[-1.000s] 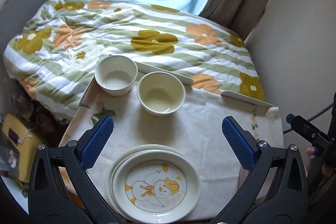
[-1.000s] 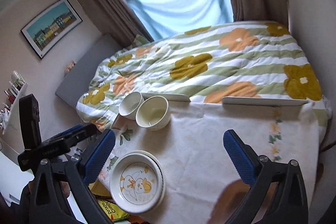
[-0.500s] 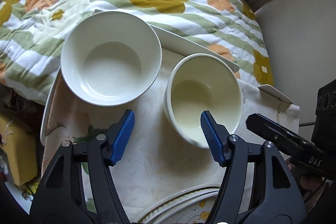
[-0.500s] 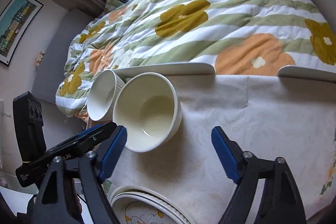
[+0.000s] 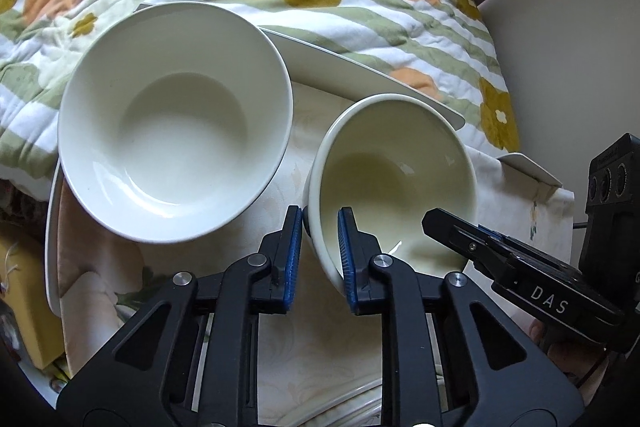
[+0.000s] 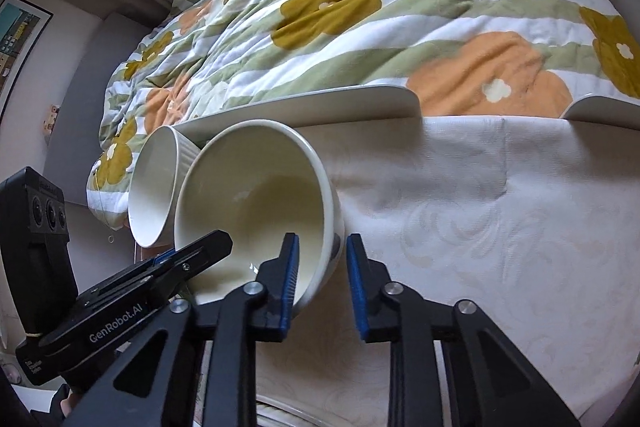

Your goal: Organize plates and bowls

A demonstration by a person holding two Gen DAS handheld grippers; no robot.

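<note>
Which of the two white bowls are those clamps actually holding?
The cream bowl nearer the wall: the left gripper and right gripper each pinch its near rim. The wider white bowl beside it sits untouched.

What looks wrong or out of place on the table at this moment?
The cream bowl is odd: both the left gripper and the right gripper are shut on its near rim, one pad inside and one outside. The white bowl stands apart, untouched. Nothing looks spilled or broken.
</note>
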